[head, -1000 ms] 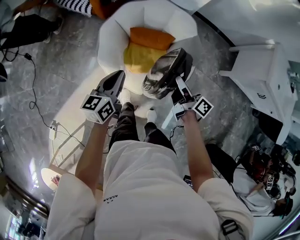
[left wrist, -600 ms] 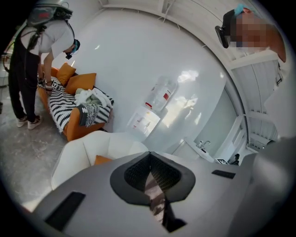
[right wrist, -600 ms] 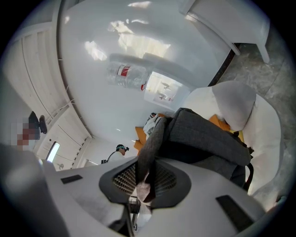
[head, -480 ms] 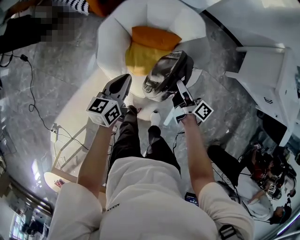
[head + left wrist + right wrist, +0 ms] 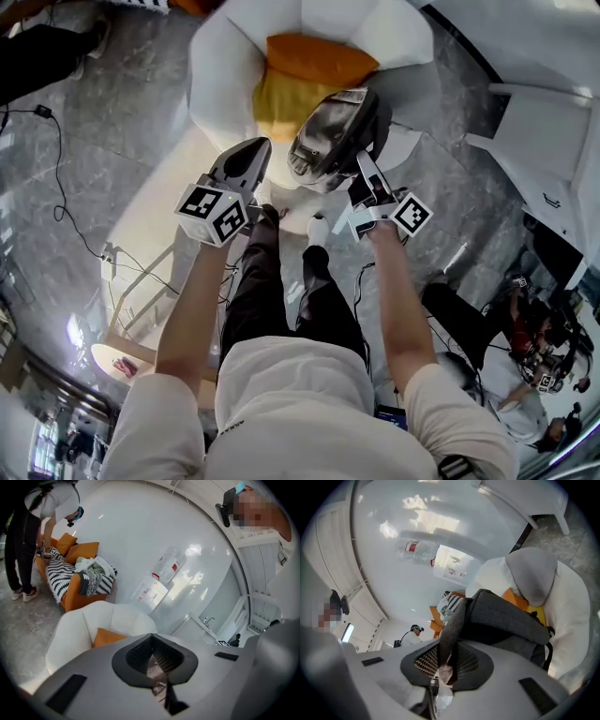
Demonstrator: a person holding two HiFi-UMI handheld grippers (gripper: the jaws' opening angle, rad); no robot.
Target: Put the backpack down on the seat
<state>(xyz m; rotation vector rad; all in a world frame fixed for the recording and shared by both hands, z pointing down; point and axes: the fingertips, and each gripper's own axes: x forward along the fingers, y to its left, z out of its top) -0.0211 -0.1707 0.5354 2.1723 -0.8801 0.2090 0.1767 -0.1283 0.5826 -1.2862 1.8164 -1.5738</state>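
The grey backpack, shiny-faced with dark edging, is hanging by its strap above the front edge of the white armchair seat, beside a yellow cushion. The right gripper is clamping that strap. The left gripper is holding its jaws together, empty.

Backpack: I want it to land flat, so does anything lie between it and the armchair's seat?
Yes. The backpack hangs by its strap from the right gripper over the white armchair. A yellow cushion lies on the seat, with an orange cushion behind it. Nothing else visible is in the way.
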